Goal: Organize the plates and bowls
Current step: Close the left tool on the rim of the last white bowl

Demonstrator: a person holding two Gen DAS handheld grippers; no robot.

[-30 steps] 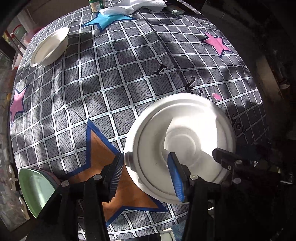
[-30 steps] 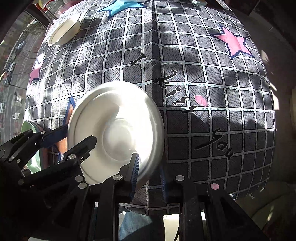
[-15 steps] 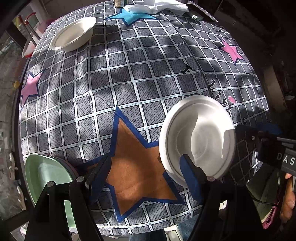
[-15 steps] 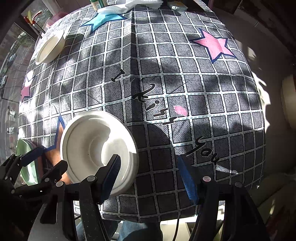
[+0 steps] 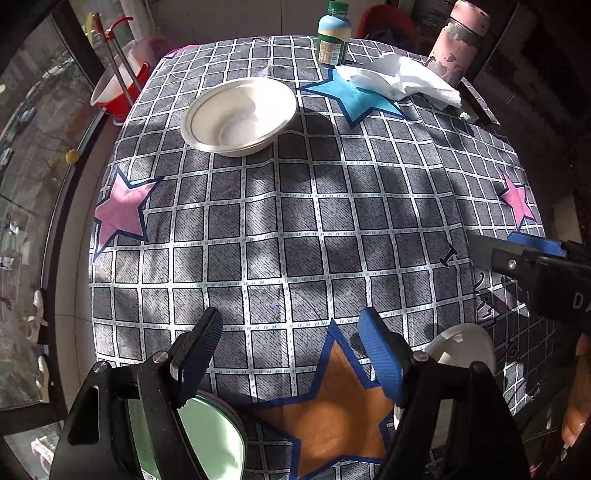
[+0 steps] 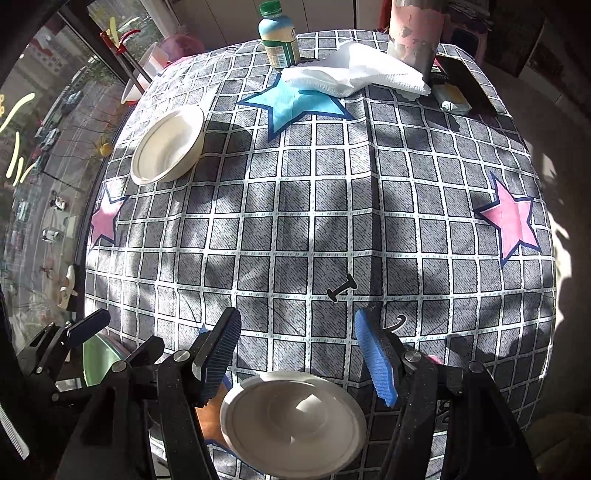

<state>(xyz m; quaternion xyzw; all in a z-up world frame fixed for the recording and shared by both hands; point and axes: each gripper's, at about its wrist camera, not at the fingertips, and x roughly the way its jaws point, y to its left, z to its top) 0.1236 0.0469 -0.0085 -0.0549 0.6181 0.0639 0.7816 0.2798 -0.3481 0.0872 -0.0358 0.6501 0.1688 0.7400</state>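
A white bowl (image 6: 295,424) lies on the checked tablecloth at the near edge, below my open, empty right gripper (image 6: 299,354); its rim shows in the left wrist view (image 5: 465,343). A second white bowl (image 5: 240,116) sits at the far left of the table, also in the right wrist view (image 6: 168,146). A green plate (image 5: 214,435) lies at the near left corner under my open, empty left gripper (image 5: 291,354); it shows in the right wrist view (image 6: 99,356).
At the far edge stand a green-capped bottle (image 5: 334,33), a pink flask (image 5: 460,40) and a white cloth (image 5: 400,79). A red bucket (image 5: 118,88) stands beyond the table's left side. A window runs along the left.
Both grippers have let go of the white bowl and pulled back and up from it. The bowl now lies on the table near its front edge.
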